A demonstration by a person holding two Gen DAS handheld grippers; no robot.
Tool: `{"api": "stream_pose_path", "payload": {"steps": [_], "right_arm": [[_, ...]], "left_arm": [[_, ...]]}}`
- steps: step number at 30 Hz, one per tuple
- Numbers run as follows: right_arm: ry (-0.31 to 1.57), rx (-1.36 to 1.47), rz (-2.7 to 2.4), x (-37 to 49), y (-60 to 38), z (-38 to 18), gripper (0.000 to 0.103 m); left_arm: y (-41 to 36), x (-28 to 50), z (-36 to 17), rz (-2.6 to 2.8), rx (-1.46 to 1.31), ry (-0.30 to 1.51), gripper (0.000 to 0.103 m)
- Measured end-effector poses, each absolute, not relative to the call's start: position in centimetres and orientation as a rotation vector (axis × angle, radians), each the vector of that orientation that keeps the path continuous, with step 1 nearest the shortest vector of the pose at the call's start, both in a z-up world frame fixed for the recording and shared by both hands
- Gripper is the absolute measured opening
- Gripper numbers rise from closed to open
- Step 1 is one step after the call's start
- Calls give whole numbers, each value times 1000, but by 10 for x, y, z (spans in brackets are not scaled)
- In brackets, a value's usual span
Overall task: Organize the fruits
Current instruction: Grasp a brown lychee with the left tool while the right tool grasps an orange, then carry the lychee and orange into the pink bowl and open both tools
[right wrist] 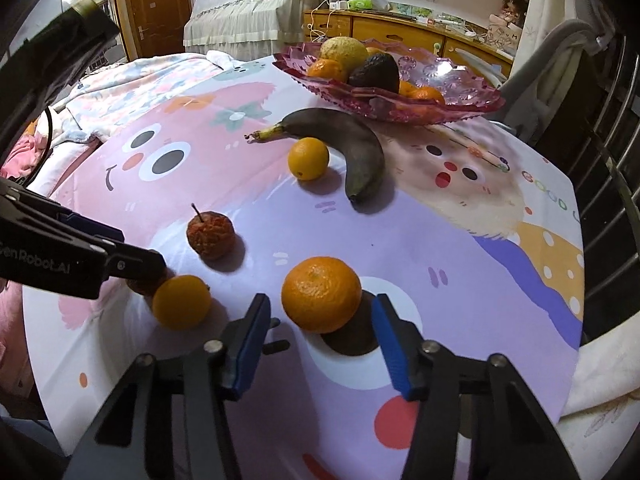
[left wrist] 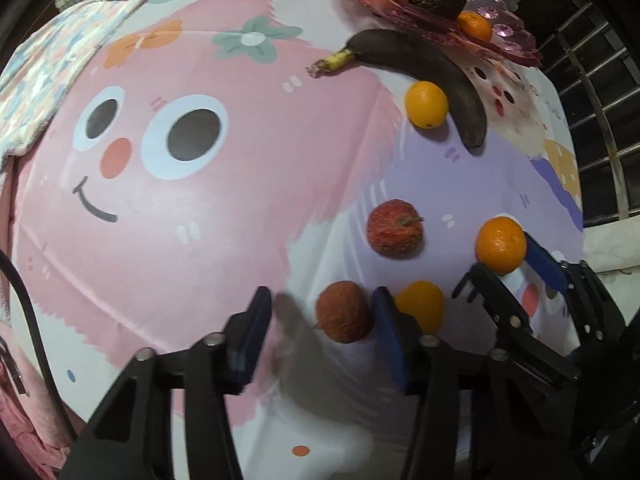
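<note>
My left gripper (left wrist: 320, 320) is open, its jaws on either side of a wrinkled brown fruit (left wrist: 344, 312) on the table. A small orange (left wrist: 422, 304) lies just right of its right finger. My right gripper (right wrist: 320, 320) is open, with a large mandarin (right wrist: 321, 294) just ahead between its fingers; the same mandarin shows in the left wrist view (left wrist: 501, 245). A shrivelled red apple (right wrist: 211, 236), a black banana (right wrist: 352, 148) and another orange (right wrist: 308, 159) lie farther off. A pink glass fruit bowl (right wrist: 460, 92) at the back holds oranges, an avocado and a yellow fruit.
The table has a cartoon-print cloth (right wrist: 440, 248). A folded blanket (right wrist: 120, 92) lies at the far left. A metal railing (right wrist: 612, 184) runs along the right edge. A cable (left wrist: 28, 312) hangs at the left.
</note>
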State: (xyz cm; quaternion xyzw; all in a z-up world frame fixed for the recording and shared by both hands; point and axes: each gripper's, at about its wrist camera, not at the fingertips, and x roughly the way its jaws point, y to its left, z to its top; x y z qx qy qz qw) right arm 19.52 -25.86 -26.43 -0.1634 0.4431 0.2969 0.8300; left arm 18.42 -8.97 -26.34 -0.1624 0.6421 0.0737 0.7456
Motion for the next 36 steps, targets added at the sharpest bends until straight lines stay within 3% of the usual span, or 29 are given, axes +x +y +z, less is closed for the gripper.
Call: {"api": "stream_pose_path", "payload": {"steps": [5,16,36], "right_arm": [[946,-336,639,197,-259,-268,41],[967,-294,637,203,-259,-262,39],[919,-222,519,227,-237,-177,39]], "left_arm": [[-94,191,-269,132,-392,1421,27],[-92,188,-258,125,-414,1404,26],[-67,248,-130,-34,-193,1187,26]]}}
